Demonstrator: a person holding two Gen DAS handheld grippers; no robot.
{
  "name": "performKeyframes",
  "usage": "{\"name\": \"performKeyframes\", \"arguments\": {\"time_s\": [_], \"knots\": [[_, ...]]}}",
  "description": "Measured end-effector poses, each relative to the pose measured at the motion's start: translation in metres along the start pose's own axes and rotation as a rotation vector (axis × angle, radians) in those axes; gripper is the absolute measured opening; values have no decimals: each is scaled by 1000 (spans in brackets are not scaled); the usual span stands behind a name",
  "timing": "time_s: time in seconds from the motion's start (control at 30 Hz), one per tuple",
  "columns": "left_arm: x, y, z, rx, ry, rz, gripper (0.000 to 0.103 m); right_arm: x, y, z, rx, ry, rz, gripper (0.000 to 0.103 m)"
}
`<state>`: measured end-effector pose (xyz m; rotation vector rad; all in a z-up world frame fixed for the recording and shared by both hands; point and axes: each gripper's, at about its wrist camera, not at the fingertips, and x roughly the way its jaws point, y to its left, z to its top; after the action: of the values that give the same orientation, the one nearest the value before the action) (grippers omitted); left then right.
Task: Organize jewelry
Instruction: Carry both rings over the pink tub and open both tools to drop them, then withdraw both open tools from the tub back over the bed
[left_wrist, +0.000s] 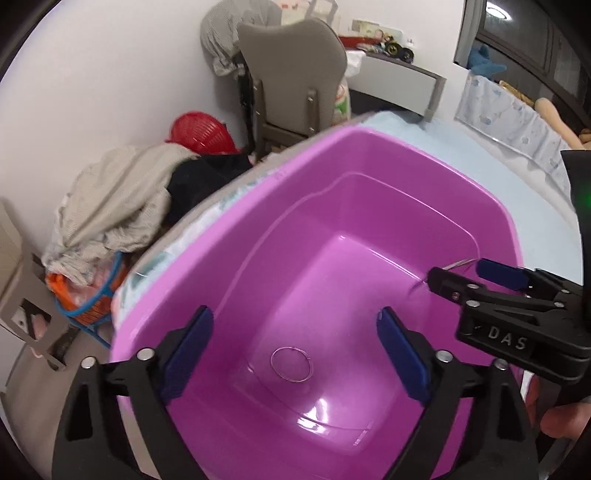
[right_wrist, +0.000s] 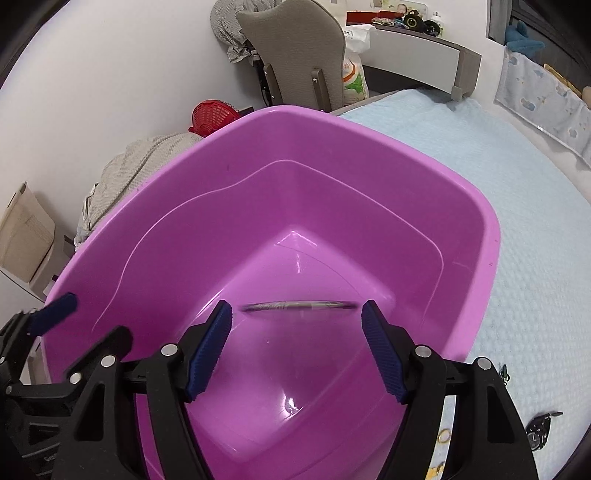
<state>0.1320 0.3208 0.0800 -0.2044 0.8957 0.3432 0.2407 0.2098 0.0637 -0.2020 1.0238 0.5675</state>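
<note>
A purple plastic tub (left_wrist: 236, 206) (right_wrist: 476, 221) sits on a light blue bedspread (right_wrist: 498, 155). A thin silver bangle (left_wrist: 291, 364) lies flat on the tub's floor. My left gripper (left_wrist: 295, 354) is open and empty above the tub, its blue pads either side of that bangle. My right gripper (right_wrist: 297, 343) is open over the tub; a second thin silver bangle (right_wrist: 299, 305) is blurred in the air just in front of its fingertips, touching neither pad. The right gripper also shows in the left wrist view (left_wrist: 458, 275).
A watch (right_wrist: 537, 430), a gold ring (right_wrist: 444, 435) and other small jewelry lie on the bedspread right of the tub. A grey chair (left_wrist: 291, 74), a red basket (left_wrist: 201, 134) and a laundry pile (left_wrist: 122, 199) stand beyond the bed's left edge.
</note>
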Motion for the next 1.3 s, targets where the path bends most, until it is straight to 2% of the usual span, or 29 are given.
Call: {"name": "performKeyframes", "arguments": {"time_s": [0.33, 1.3], "knots": [[6, 6, -5, -19, 33, 1, 89, -6, -4, -4, 0, -10, -25, 70], [-1, 8, -5, -19, 21, 12, 89, -13, -7, -5, 16, -9, -18, 70]]}}
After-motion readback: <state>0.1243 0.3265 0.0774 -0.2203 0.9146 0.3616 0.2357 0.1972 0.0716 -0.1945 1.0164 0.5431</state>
